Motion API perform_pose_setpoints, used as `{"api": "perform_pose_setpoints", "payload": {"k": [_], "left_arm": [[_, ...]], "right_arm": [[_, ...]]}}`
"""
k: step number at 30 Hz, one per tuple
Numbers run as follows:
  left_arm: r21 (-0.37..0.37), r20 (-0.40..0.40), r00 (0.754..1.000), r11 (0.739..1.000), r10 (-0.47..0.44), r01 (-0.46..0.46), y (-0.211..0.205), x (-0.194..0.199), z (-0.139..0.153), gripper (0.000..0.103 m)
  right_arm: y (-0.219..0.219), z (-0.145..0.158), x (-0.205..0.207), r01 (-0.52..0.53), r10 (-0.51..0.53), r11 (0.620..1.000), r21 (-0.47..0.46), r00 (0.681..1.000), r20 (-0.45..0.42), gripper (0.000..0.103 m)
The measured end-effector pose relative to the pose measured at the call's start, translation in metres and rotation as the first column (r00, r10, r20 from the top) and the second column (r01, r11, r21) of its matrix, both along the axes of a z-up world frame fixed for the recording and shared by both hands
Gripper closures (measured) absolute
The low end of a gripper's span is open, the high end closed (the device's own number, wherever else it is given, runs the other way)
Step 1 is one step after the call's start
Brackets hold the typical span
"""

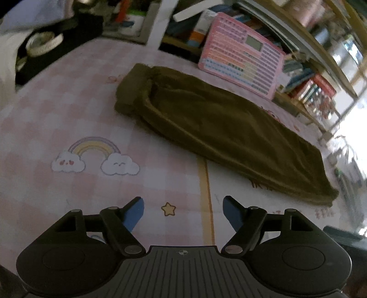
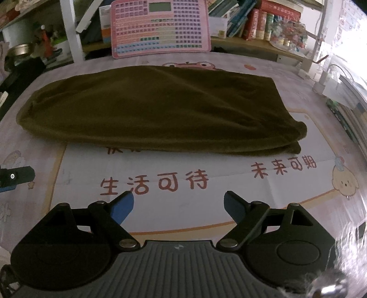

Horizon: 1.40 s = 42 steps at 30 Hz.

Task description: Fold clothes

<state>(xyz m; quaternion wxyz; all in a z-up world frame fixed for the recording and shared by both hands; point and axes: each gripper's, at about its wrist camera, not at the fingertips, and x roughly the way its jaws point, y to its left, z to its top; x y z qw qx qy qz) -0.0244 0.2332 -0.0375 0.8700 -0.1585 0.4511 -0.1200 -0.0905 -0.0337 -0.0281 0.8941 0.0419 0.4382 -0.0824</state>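
Bench (image 1: 68, 110) covered by a pink checked cloth with cartoon prints: rainbow with two clouds (image 1: 95, 157) at the left, small yellow star (image 1: 168, 209) just ahead of the left tongs (image 1: 183, 212), a tan border line running up from there. In the right wrist view the cloth shows a white panel with red Chinese characters (image 2: 154, 183) and a round cartoon figure (image 2: 345, 181) at the far right edge.

Olive-brown garment (image 1: 224, 128), folded long and narrow, lies flat across the middle of the bench, well ahead of both tongs and touched by neither. Its thicker banded end sits far left in the left wrist view; the opposite end shows doubled layers.

Behind it a pink keyboard-like board (image 2: 160, 27) leans against shelves. Shelves hold books (image 2: 259, 20) and boxes at the right; a metal bowl (image 2: 19, 50) at the far left.

Left tongs wide apart, blue pads, holding nothing. Right tongs (image 2: 179, 206) likewise wide and empty.

Hard to read: dark objects at the left bench edge in the left wrist view are blurred. A black-and-blue piece at the left edge of the right wrist view is cut off. Right margins of both views are smeared with glare. Garment covers part of the printed characters.
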Motion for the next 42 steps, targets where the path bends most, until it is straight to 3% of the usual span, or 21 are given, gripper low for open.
{"api": "perform_pose_setpoints", "payload": {"k": [9, 12, 15, 20, 25, 30, 35, 38, 42], "left_arm": [[-0.052, -0.007, 0.997, 0.996, 0.077, -0.077, 0.015, 0.037, -0.007, 0.022], [-0.120, -0.017, 0.992, 0.984, 0.127, -0.128, 0.023, 0.052, -0.009, 0.019], [-0.206, -0.039, 0.982, 0.960, 0.184, -0.188, 0.032, 0.065, -0.012, 0.018], [-0.332, -0.079, 0.958, 0.899, 0.274, -0.285, 0.046, 0.079, -0.019, 0.018], [-0.399, -0.127, 0.927, 0.838, 0.352, -0.373, 0.051, 0.094, -0.023, 0.018], [-0.406, -0.151, 0.915, 0.821, 0.373, -0.402, 0.050, 0.103, -0.023, 0.018], [-0.395, -0.139, 0.916, 0.827, 0.376, -0.399, 0.048, 0.102, -0.022, 0.018], [-0.389, -0.131, 0.914, 0.828, 0.383, -0.403, 0.046, 0.102, -0.021, 0.018], [-0.405, -0.135, 0.901, 0.807, 0.412, -0.430, 0.045, 0.102, -0.023, 0.018]], "right_arm": [[-0.001, 0.005, 0.036, -0.007, 0.008, 1.000, -0.015, 0.997, 0.071, 0.018], [0.002, 0.008, 0.062, -0.016, 0.019, 1.000, -0.024, 0.994, 0.110, 0.018], [0.005, 0.006, 0.086, -0.029, 0.033, 0.999, -0.037, 0.993, 0.116, 0.018], [0.009, 0.003, 0.126, -0.049, 0.056, 0.997, -0.059, 0.991, 0.125, 0.018], [0.027, 0.001, 0.162, -0.100, 0.112, 0.991, -0.084, 0.983, 0.148, 0.018], [0.060, 0.001, 0.204, -0.158, 0.181, 0.980, -0.124, 0.962, 0.202, 0.018], [0.077, -0.016, 0.245, -0.127, 0.146, 0.984, -0.122, 0.976, 0.163, 0.019], [0.084, -0.031, 0.250, -0.148, 0.169, 0.976, -0.157, 0.977, 0.127, 0.019], [0.083, -0.026, 0.222, -0.106, 0.141, 0.973, -0.204, 0.976, 0.165, 0.019]]}}
